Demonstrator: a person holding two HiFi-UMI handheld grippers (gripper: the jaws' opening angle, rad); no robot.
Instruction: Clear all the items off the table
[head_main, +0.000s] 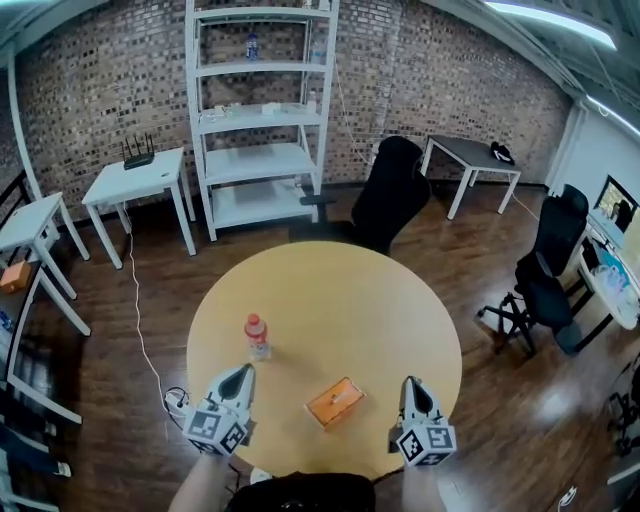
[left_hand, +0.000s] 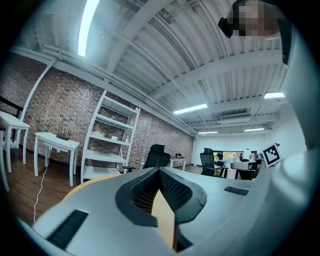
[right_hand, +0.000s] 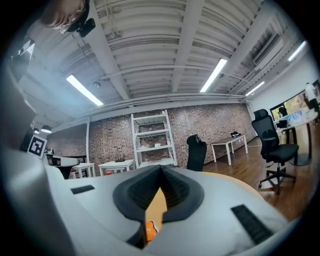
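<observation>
The left gripper (head_main: 244, 369) sits low over the near-left edge of the table (head_main: 400, 290), its jaws clenched tip to tip with nothing between them; its own view shows only tan tabletop through the gap behind the tips. Just ahead of it and a touch to its right stands the bottle (head_main: 257, 336), upright with a red cap, clear of the gripper and well in from the rim. Further right, near the front edge and between the two grippers, lies the box (head_main: 335, 402), orange, flat and turned at an angle. The right gripper (head_main: 411, 382) hangs over the near-right edge, also clenched and empty; a bit of the box shows low through its jaw gap, so the box is below it, not in line with the tips. Both items are on the table, so I judge the step in hand to be the first reach. To do it well, the jaws must open before they close in, since shut tips would only knock the bottle over. The bottle looks light and tippy: take it round the body below the cap, jaws level, and lift straight. The box is wide lying flat; grip it across its narrower side, turning the gripper to match its angle, or it may skid on the smooth top
</observation>
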